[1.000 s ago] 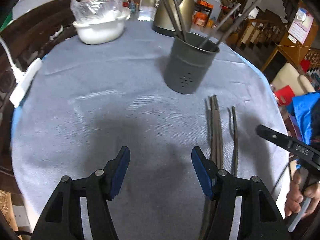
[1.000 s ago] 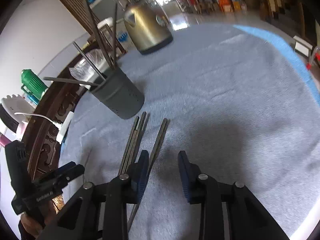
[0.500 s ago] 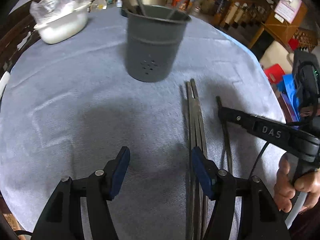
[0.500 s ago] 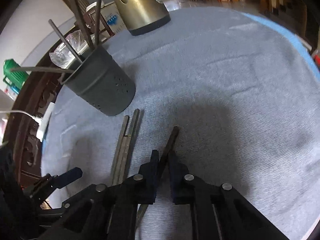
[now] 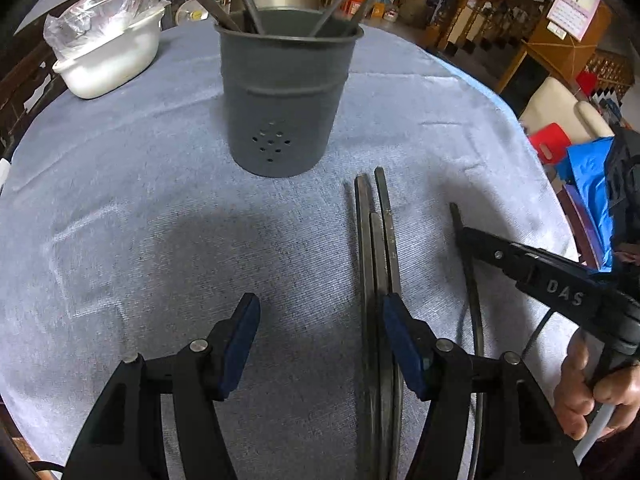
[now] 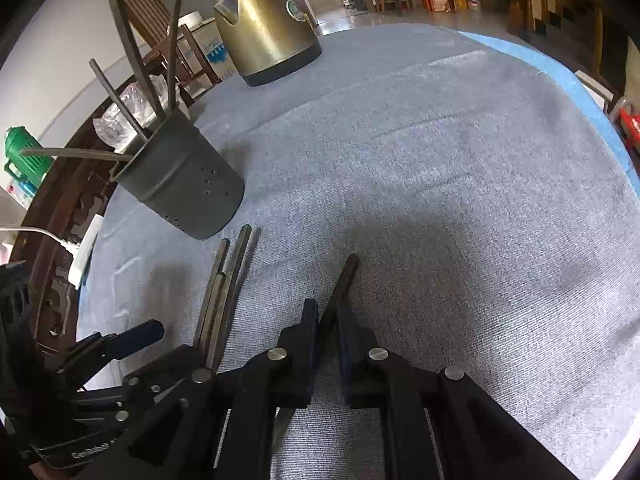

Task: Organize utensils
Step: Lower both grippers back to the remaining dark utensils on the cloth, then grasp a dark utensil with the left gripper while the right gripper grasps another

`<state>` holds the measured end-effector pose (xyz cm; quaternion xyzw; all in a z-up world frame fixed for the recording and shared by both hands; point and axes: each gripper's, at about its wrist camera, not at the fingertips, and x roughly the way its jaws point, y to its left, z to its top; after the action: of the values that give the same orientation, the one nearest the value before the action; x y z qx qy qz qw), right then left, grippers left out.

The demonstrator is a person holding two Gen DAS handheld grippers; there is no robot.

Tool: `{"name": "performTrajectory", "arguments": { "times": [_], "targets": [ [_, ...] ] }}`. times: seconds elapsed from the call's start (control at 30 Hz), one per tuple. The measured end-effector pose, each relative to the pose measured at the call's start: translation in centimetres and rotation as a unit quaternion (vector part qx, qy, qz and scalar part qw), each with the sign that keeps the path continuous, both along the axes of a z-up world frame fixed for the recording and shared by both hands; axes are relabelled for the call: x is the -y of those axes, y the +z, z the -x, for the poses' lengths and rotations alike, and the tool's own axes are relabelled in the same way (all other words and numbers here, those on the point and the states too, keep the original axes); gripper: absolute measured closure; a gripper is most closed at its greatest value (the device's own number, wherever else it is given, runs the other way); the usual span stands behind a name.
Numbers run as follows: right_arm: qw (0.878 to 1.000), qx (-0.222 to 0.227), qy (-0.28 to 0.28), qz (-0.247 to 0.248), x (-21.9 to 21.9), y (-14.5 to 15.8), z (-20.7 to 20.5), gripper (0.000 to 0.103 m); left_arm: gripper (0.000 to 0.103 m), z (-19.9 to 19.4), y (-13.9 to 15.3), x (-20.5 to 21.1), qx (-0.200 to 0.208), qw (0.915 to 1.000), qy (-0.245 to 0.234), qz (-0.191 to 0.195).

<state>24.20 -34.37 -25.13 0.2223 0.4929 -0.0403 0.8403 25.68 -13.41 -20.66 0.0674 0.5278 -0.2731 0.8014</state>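
On the cloth (image 6: 460, 200), right gripper (image 6: 326, 322) is pinching one chopstick (image 6: 340, 284); left gripper (image 5: 320, 340) spread, empty. Holder (image 5: 282, 96) is holding several; I am judging three loose chopsticks (image 5: 374, 240) left.

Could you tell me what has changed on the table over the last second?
The right gripper came down and closed on the lone chopstick, which it had only straddled. The left gripper moved nearer the grey utensil holder and beside the three chopsticks, its jaws open as before. The holder, those chopsticks, the kettle and the white bowl stayed put.
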Motion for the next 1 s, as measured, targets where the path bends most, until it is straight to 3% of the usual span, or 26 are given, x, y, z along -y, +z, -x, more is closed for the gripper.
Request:
{"name": "performTrajectory", "arguments": {
  "times": [0.17, 0.27, 0.43, 0.6, 0.9, 1.0],
  "targets": [
    [1.000, 0.002, 0.001, -0.004, 0.1, 0.1, 0.4, 0.093, 0.040, -0.2, -0.1, -0.2, 0.010, 0.9999, 0.008, -0.008],
    [1.000, 0.000, 0.002, -0.007, 0.3, 0.2, 0.7, 0.093, 0.052, -0.5, -0.4, -0.9, 0.023, 0.9991, 0.012, -0.035],
    [1.000, -0.008, 0.007, -0.006, 0.2, 0.0, 0.4, 0.093, 0.052, -1.4, -0.5, -3.7, 0.004, 0.9993, 0.029, -0.025],
    [0.999, -0.046, 0.015, -0.006, 0.3, 0.3, -0.9, 0.091, 0.052, -3.0, 0.3, -5.2, -0.013, 0.9991, 0.040, -0.003],
    [0.995, -0.102, 0.003, -0.011, 0.8, 0.1, -3.8, 0.090, 0.052, -6.7, -0.1, -3.4, -0.048, 0.9977, 0.046, -0.012],
    [0.995, -0.096, 0.013, 0.009, -0.1, 0.2, -4.7, 0.091, 0.055, -7.6, -0.6, -2.7, -0.054, 0.9972, 0.051, -0.010]
  ]
}}
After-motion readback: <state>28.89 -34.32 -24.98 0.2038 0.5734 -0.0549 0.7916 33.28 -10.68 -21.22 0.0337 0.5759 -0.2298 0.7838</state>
